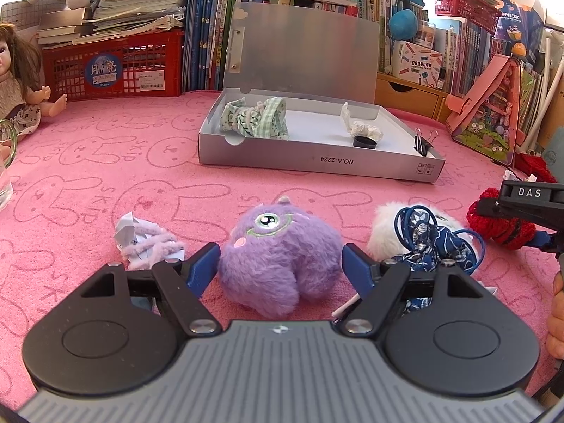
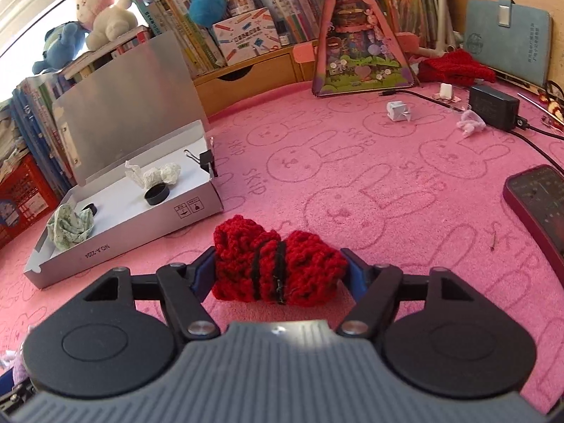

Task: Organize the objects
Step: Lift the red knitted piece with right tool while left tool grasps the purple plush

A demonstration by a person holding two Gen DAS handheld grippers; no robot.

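My left gripper is open, its jaws on either side of a purple furry one-eyed plush on the pink mat; the pads look close to it but not pressing. My right gripper is shut on a red knitted bundle tied with black thread; it also shows in the left wrist view. An open silver box sits behind, holding a green patterned cloth, crumpled white paper, a black cap and a binder clip.
A blue patterned scrunchie on white fluff lies right of the plush; lilac yarn with paper lies left. A doll and red crate stand at back left. A phone, power adapter and pink triangular toy lie to the right.
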